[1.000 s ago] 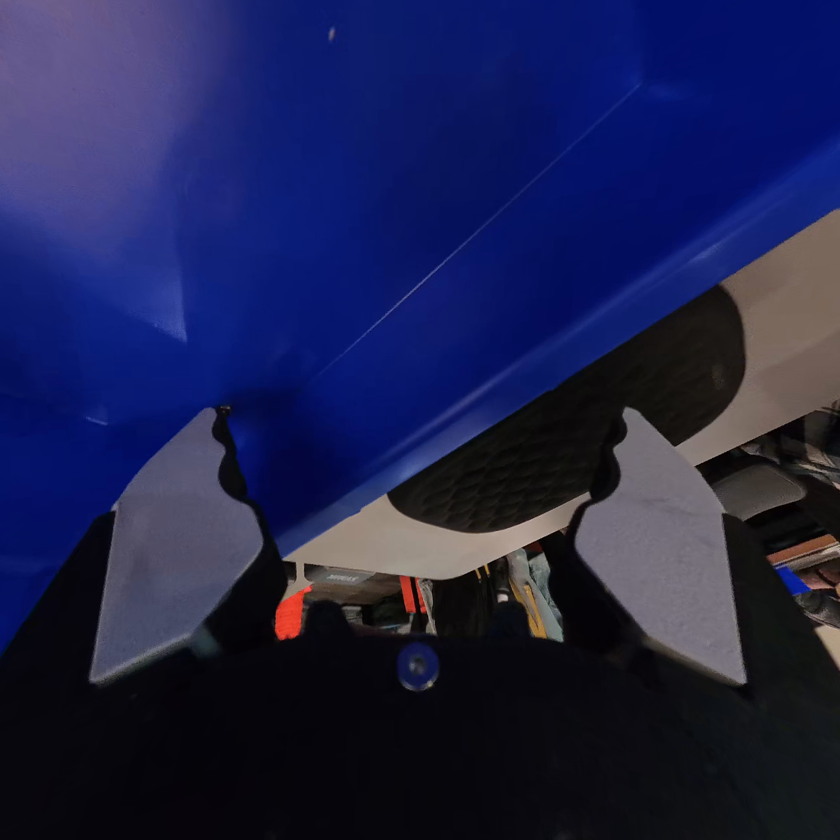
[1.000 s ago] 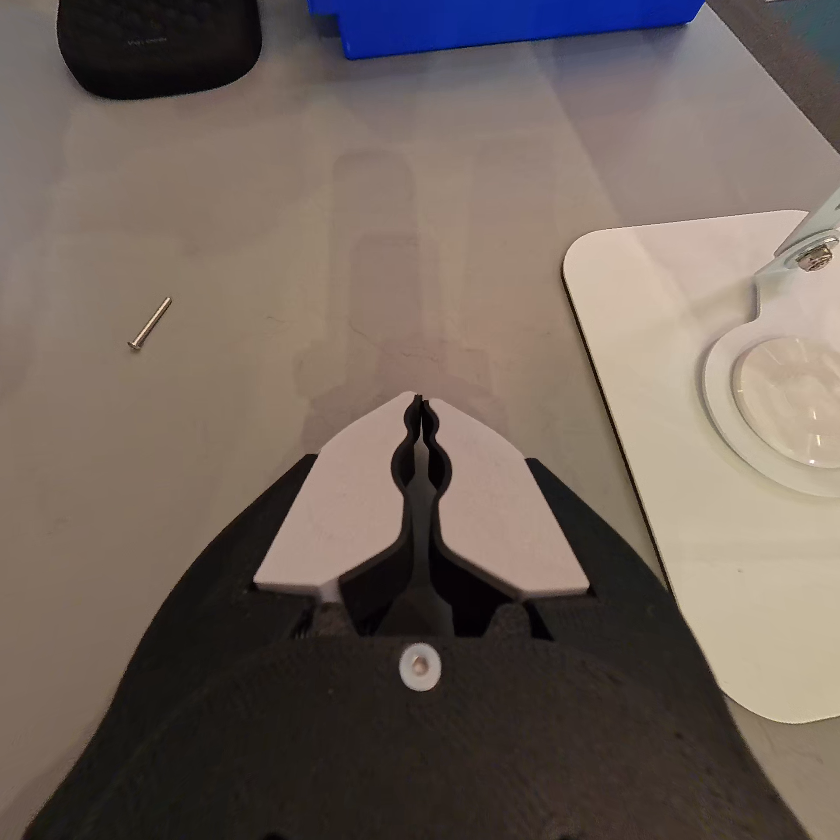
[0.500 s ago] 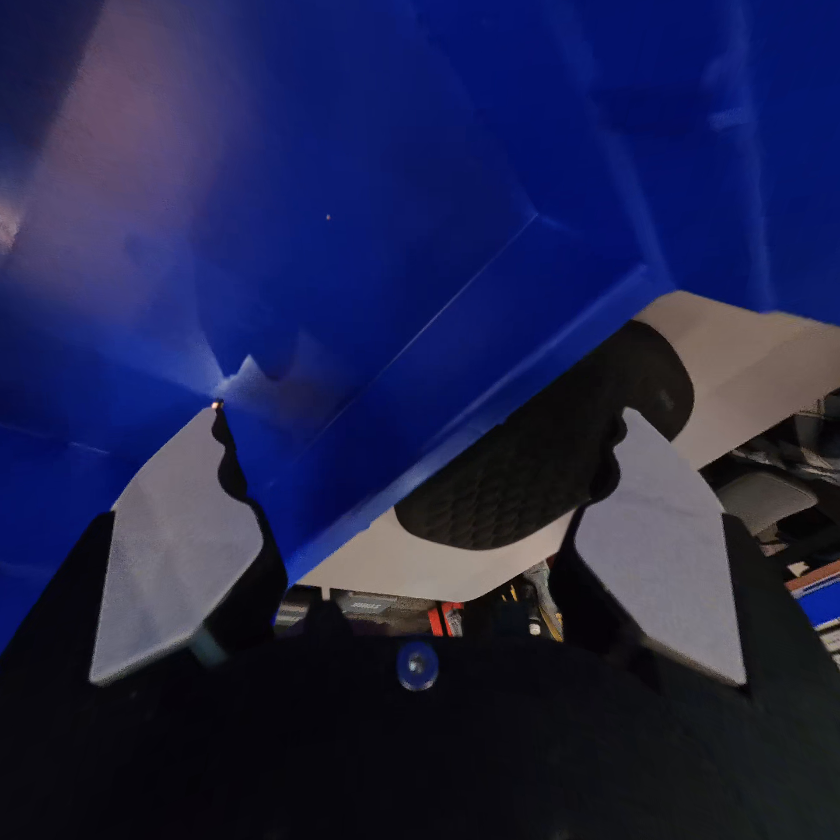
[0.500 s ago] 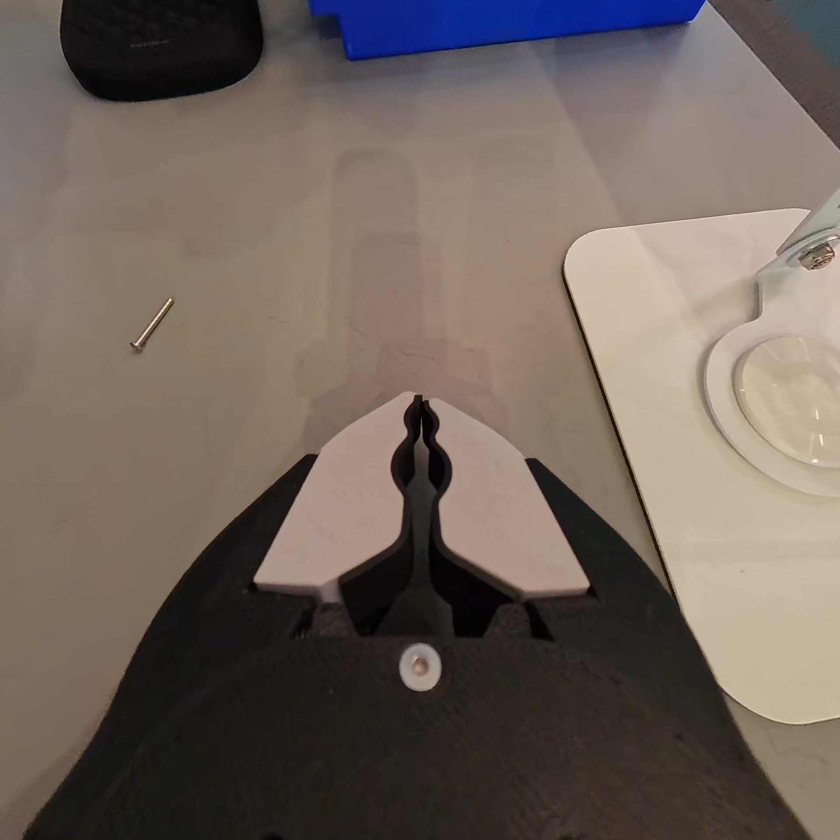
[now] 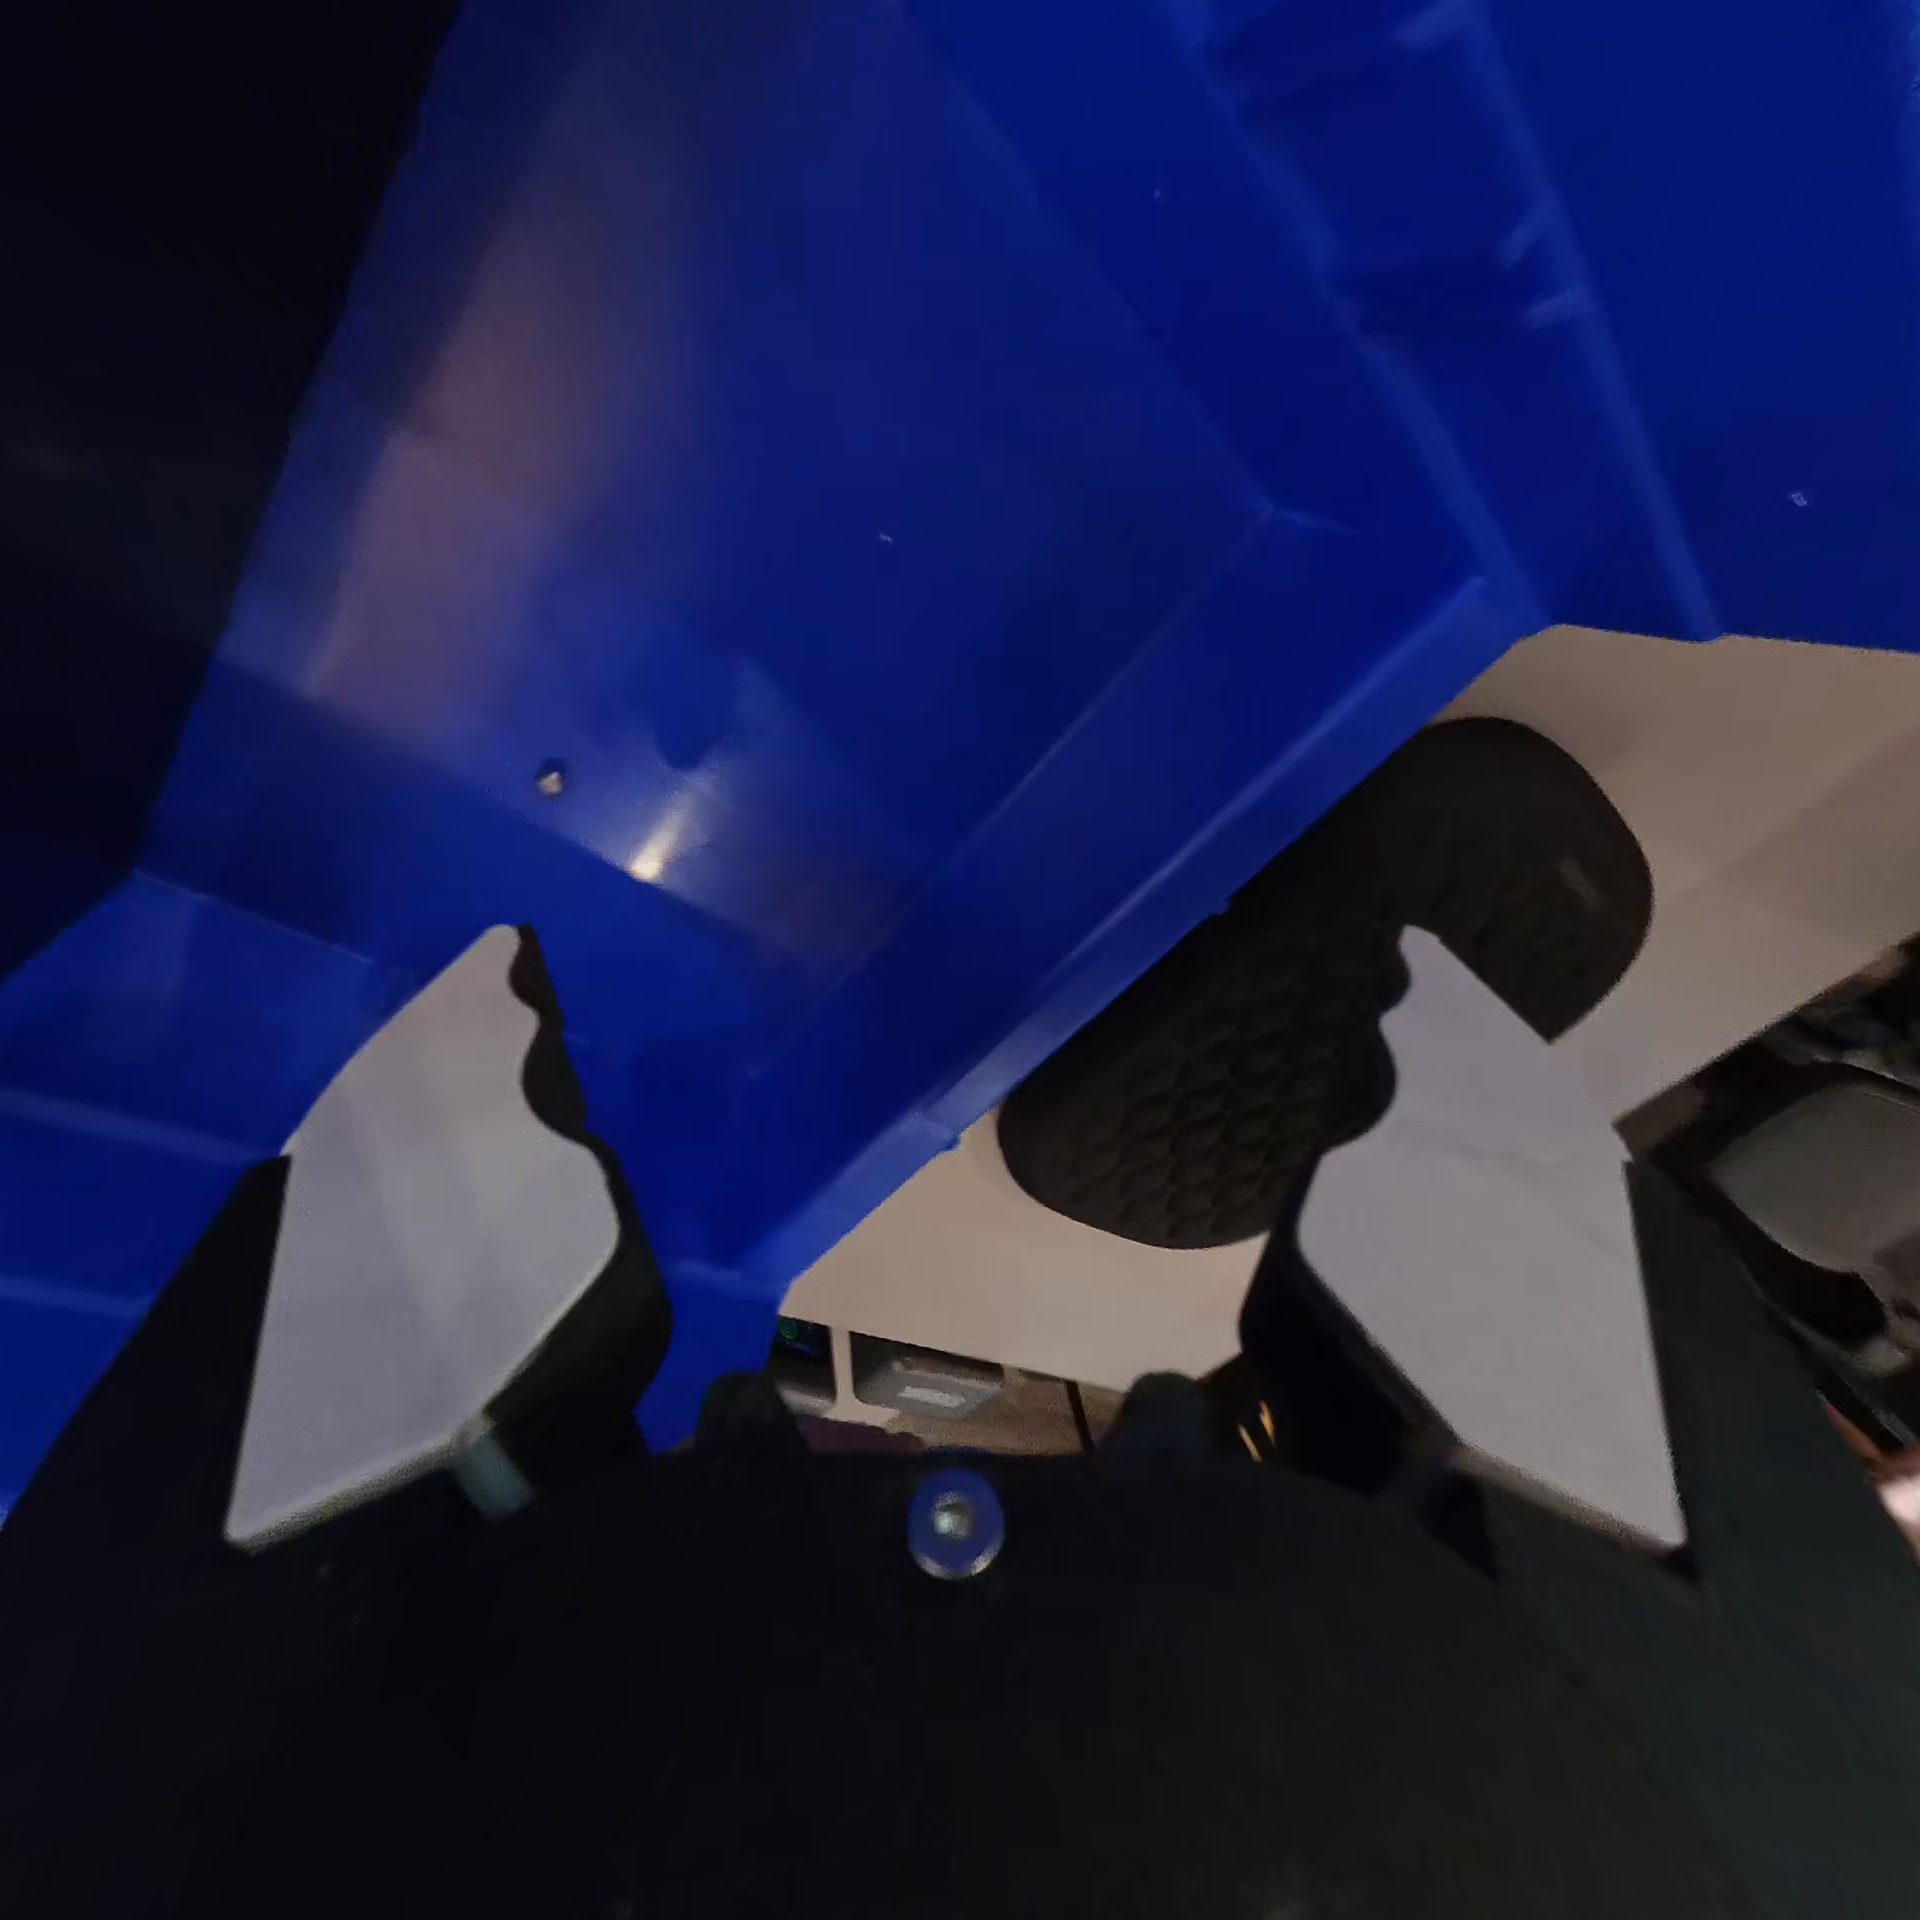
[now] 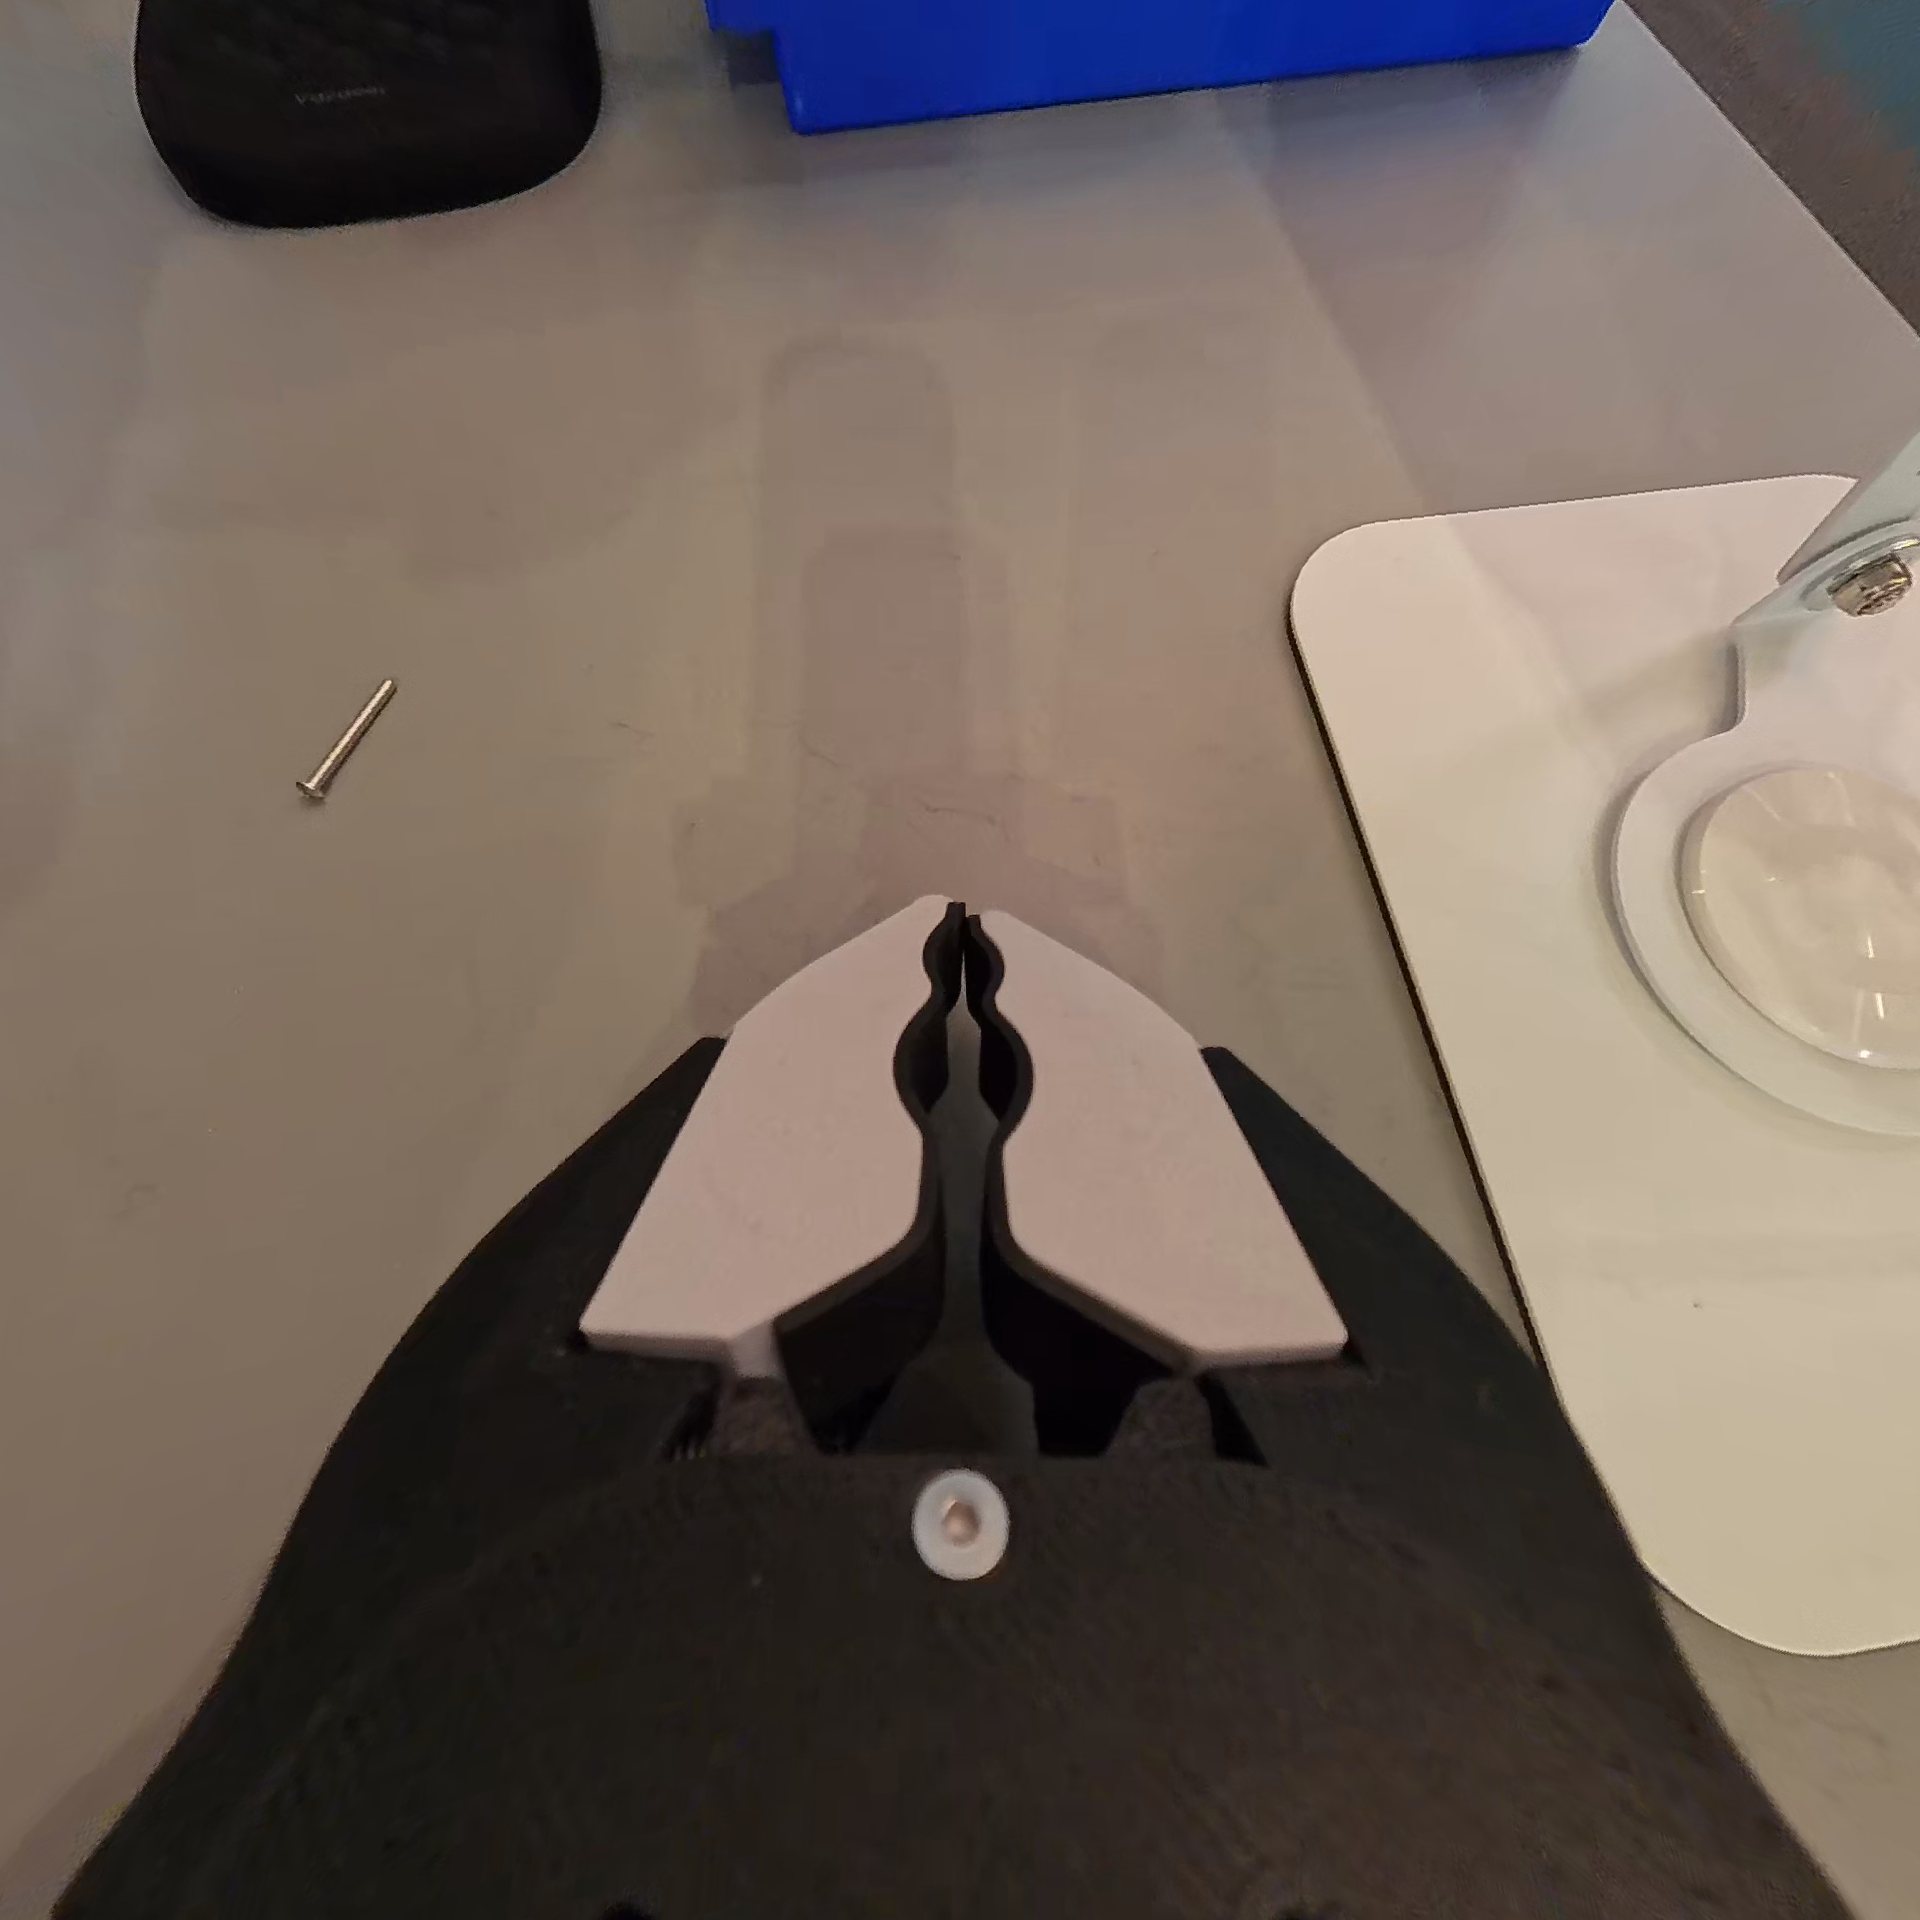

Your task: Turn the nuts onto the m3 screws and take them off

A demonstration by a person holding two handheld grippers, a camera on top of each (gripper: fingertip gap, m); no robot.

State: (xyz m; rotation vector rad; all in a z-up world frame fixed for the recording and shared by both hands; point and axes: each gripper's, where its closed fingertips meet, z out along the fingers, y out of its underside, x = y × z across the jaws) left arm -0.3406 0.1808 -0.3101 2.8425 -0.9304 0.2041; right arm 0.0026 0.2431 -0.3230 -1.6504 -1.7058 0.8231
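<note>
1. The left tongs [image 5: 961, 940] are spread wide, with nothing gripped between their pale fingers [image 5: 416, 1226].
2. They are tilted hard against a blue plastic bin [image 5: 935, 468]. The bin's wall and rim fill most of the left wrist view and cross the gap between the fingers. Whether either finger touches the bin cannot be told.
3. A tiny pale speck [image 5: 551, 774] sits on the blue plastic inside the bin, beyond the left fingertip.
4. A black textured pouch [image 5: 1351, 987] lies on the bench [image 5: 1039, 1278] just past the bin's rim, partly behind the right-hand finger.
5. The right tongs [image 6: 961, 914] are closed tip to tip on nothing, above bare grey bench [image 6: 623, 468].
6. A slim metal screw [image 6: 346, 738] lies alone on the bench, well to their left.
7. To the right sits a white board [image 6: 1507, 935] carrying a magnifying lens [image 6: 1808, 935] on a bolted metal arm.
8. At the far edge, the black pouch [image 6: 364, 104] and blue bin [image 6: 1143, 52] sit side by side.
</note>
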